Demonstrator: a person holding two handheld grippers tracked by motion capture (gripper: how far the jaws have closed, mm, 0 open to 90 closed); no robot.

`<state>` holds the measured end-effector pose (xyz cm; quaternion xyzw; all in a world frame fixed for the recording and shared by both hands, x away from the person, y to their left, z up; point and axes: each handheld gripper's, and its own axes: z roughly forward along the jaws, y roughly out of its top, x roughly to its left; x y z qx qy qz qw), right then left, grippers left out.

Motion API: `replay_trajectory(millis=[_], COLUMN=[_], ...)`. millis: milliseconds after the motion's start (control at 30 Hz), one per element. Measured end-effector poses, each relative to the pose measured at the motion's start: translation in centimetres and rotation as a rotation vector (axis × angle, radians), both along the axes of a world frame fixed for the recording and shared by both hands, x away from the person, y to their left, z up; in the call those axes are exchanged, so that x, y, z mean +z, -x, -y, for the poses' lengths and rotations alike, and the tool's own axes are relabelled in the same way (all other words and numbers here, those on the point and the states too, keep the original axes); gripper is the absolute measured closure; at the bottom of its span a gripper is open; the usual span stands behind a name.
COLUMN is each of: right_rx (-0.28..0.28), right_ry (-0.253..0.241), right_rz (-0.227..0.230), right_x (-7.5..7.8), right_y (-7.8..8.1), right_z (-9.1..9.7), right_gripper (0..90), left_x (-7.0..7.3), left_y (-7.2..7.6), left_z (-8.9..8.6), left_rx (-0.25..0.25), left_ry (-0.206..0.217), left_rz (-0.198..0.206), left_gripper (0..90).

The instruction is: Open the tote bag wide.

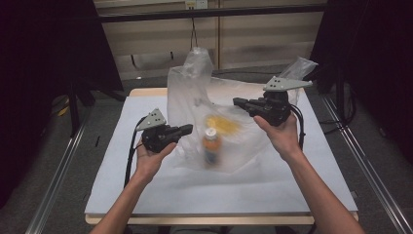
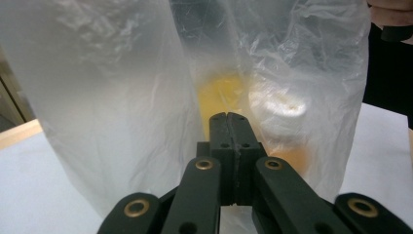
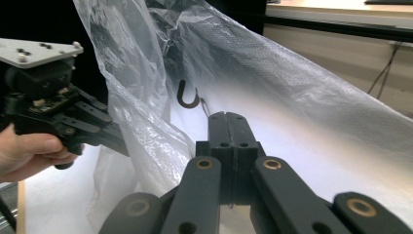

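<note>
The left claw [image 1: 187, 129] has both jaws pressed together, level, its tip at the lower left edge of a clear plastic bag [image 1: 214, 112]. In the left gripper view the closed tips sit right against the film; whether a fold is pinched between them cannot be told. The right claw [image 1: 237, 102] is also pressed together, pointing left toward the bag's upper right side, with the film close around its tip. Again, no grip on the plastic can be confirmed.

The bag stands puffed up near the middle of the white desk [image 1: 122, 185], its 2 top corners rising behind the claws. Inside lie a small bottle [image 1: 210, 146] with a pale cap and a blurred yellow item [image 1: 221, 124] just behind it.

The step in hand appears to be handling the bag from both sides. To do it well, each claw would need to spread before taking film, catch a single layer near the rim, and pull apart gently, keeping the bottle low so it does not roll out.
</note>
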<state>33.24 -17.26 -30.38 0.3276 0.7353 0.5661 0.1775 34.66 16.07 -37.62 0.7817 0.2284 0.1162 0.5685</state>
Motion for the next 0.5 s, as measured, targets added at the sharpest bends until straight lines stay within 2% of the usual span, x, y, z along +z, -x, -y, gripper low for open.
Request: replay_trajectory(millis=[267,400,500], right_rx=[0.043,0.094,0.105], right_ry=[-0.01,-0.028,-0.031], right_rz=[0.004,-0.01,-0.018], right_x=[-0.7,-2.3,-2.9], right_y=[0.2,0.5,0.6], right_z=[-0.8,-1.5,-1.7], right_gripper=[90.0,90.0,90.0], left_x=[-1.1,-2.1,-3.2], left_y=[0.1,0.3,0.3], left_z=[-0.5,-0.8,-0.9], left_rx=[-0.009,-0.011,-0.01], left_ry=[0.0,-0.01,-0.018], left_rz=[-0.024,-0.04,-0.06], left_gripper=[90.0,90.0,90.0])
